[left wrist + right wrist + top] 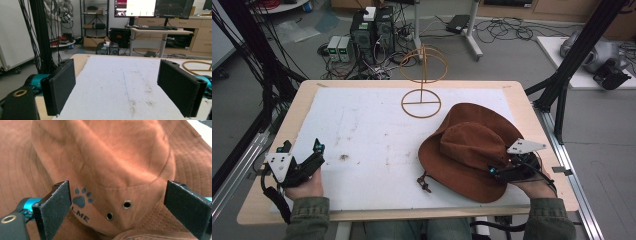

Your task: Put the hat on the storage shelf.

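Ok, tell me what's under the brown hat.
The brown hat lies on the white mat, brim spread flat. Its cord pokes out at the near edge. Whatever sits beneath the crown is covered, so I cannot tell.

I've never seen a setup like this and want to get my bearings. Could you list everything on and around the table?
Brown suede brimmed hat: one, brown, right half of the mat, paw print on its crown.
Hat's chin cord: one, brown, trailing off the brim's near edge.
Thin wire hat stand: one, tan, far edge of the mat, upright.
White foam mat: one, white and stained, covering the table.
Light wooden table: one, pale wood.
Computer towers: several, dark, on the floor beyond the table.
Left claw: black, open, near left corner.
Right claw: black, open, over the hat's brim.
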Action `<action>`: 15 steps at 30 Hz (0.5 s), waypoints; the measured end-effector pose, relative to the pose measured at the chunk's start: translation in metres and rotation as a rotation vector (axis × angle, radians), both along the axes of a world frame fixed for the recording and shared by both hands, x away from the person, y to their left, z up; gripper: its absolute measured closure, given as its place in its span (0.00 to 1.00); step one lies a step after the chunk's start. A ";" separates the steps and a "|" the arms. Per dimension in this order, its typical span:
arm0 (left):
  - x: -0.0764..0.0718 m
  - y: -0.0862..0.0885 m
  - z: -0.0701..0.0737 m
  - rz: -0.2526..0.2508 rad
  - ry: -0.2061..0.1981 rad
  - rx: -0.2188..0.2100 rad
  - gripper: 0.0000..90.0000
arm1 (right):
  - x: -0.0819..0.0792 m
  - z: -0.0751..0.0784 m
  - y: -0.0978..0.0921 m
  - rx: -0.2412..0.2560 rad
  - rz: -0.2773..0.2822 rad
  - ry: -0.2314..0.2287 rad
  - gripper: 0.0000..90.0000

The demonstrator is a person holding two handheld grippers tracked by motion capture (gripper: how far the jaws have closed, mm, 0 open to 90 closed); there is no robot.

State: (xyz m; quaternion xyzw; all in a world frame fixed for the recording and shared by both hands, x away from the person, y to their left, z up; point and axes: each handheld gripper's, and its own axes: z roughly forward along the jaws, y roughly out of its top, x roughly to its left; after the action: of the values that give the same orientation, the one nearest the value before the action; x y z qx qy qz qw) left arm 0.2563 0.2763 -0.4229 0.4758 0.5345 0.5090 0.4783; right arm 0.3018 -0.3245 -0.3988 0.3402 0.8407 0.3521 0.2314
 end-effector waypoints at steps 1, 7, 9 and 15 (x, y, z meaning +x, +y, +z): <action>0.000 0.000 0.000 0.001 0.001 0.001 0.17 | 0.001 -0.002 0.001 -0.012 0.004 0.008 0.08; 0.000 0.000 0.000 -0.001 0.000 -0.001 0.17 | 0.004 -0.012 -0.003 -0.031 0.065 0.025 0.20; 0.000 0.000 -0.001 0.000 0.005 -0.004 0.17 | 0.005 -0.012 -0.004 -0.031 0.073 0.027 0.25; 0.001 0.000 -0.001 -0.006 0.005 -0.007 0.17 | 0.008 -0.014 -0.010 0.065 -0.003 0.063 0.68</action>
State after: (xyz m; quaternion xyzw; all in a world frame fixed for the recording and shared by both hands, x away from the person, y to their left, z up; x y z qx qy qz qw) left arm 0.2571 0.2758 -0.4238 0.4770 0.5358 0.5046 0.4804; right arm 0.3102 -0.3342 -0.4124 0.3597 0.8351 0.3681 0.1943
